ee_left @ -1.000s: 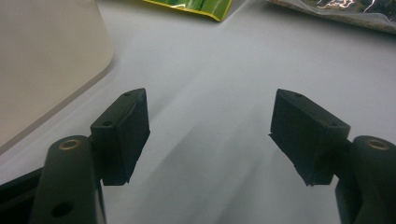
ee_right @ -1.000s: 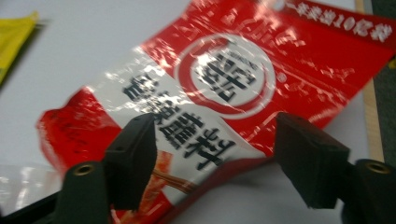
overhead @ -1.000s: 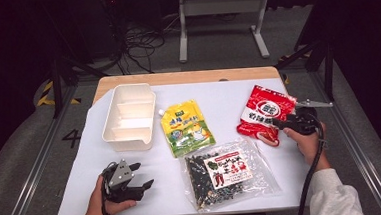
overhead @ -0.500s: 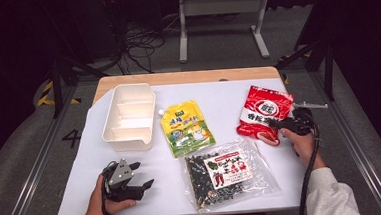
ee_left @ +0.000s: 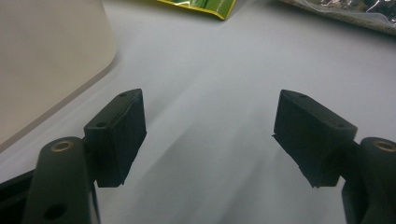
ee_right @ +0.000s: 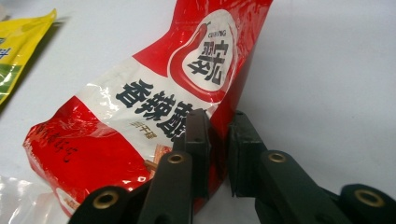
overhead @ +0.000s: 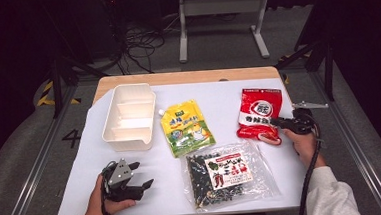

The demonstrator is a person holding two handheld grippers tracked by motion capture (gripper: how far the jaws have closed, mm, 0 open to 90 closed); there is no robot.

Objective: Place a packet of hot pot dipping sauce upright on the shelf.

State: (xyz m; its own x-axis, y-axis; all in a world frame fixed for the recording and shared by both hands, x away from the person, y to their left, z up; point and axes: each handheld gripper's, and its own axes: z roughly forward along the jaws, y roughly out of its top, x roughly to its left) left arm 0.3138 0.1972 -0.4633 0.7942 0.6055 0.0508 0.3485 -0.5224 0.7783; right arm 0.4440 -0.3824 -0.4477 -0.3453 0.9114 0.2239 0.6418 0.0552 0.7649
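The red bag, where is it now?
In the high view the red bag lies at the table's right, beside the yellow pouch, its edge in the right gripper.

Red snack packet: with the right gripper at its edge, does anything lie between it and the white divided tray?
Yes. The yellow-green stand-up pouch lies flat between the red snack packet and the white divided tray. The right gripper has just been closing on the packet's edge.

- A table (overhead: 186,78) with a pale wooden top, most of it under a white sheet (overhead: 83,184), stands in the middle of a dim room.
- The grey floor (overhead: 26,162) around it has yellow-and-black hazard tape (overhead: 45,96) at left.
- Behind the table, black cables (overhead: 139,43) lie tangled beside a grey metal frame stand (overhead: 220,15).
- The far background is dark.
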